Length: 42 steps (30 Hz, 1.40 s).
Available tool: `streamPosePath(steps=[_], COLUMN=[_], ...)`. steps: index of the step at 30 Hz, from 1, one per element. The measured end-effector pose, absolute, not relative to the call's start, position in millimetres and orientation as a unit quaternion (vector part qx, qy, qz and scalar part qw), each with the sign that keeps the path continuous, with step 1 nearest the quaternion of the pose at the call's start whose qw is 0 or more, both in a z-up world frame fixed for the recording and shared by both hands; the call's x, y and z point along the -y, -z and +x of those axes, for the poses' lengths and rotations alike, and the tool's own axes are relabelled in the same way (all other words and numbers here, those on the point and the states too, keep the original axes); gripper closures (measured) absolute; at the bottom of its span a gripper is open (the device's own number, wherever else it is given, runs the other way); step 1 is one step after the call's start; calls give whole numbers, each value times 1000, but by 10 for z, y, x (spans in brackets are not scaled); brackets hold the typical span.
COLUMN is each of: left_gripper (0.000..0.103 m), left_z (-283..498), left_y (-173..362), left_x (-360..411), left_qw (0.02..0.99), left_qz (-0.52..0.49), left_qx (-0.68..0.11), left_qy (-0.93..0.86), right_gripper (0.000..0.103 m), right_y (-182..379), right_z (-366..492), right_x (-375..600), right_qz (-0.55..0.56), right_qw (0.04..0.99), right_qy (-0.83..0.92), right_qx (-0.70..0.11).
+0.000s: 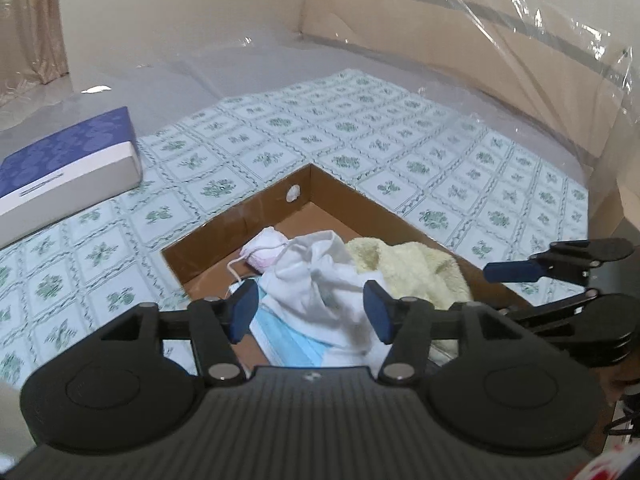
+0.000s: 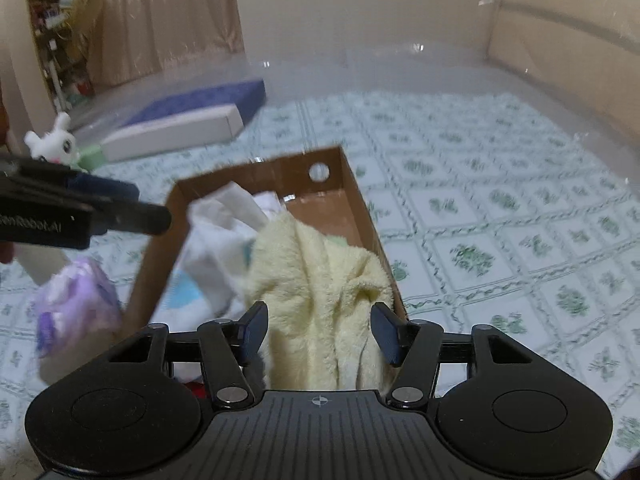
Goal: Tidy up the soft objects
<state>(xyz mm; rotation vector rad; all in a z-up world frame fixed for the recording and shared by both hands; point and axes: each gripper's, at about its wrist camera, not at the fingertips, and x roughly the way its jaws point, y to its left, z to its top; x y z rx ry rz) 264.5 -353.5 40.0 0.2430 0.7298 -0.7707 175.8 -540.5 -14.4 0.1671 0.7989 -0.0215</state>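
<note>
A brown cardboard box [image 1: 240, 216] [image 2: 362, 208] lies on the flower-patterned sheet and holds soft things. In the left wrist view my left gripper [image 1: 311, 312] hangs open over a white drawstring cloth bag [image 1: 312, 276]; its pads do not press on it. A blue face mask [image 1: 288, 340] lies under the bag, a pink bundle [image 1: 266, 250] behind it. The pale yellow towel [image 1: 412, 268] [image 2: 320, 280] is heaped in the box's right side. My right gripper [image 2: 320, 332] [image 1: 532, 292] stands open with the towel loose between its fingers. My left gripper [image 2: 152, 204] reaches in from the left.
A flat blue-and-white box [image 1: 68, 160] [image 2: 188, 124] lies at the sheet's far left. A white plush rabbit [image 2: 52, 144] and a purple packet [image 2: 76, 304] lie left of the cardboard box. Clear plastic film [image 1: 520, 40] covers the surface and the board behind.
</note>
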Motion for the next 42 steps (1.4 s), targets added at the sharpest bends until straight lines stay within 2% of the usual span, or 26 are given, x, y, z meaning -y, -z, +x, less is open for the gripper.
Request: streamPosePath(steps=[4, 8, 15, 27, 42], left_gripper=[35, 17, 4, 1, 1], left_z=[2289, 1859, 1094, 251, -219], left_y=[-540, -597, -503, -279, -139], left_x=[3267, 2925, 2296, 1618, 1281], left_qw=[869, 882, 896, 904, 912], left_qz=[97, 69, 17, -6, -21], left_qx=[-331, -324, -338, -374, -387], left_qy=[356, 336, 287, 209, 134], right_gripper=[43, 30, 20, 15, 14], right_y=[-108, -291, -419, -414, -450], right_z=[1438, 1050, 386, -407, -773], right_x=[5313, 5135, 4748, 4017, 3662], right_qz=[80, 83, 105, 81, 80], right_qw=[927, 932, 933, 932, 929], right_qy=[15, 20, 24, 17, 18], right_qx=[-365, -351, -345, -353, -361])
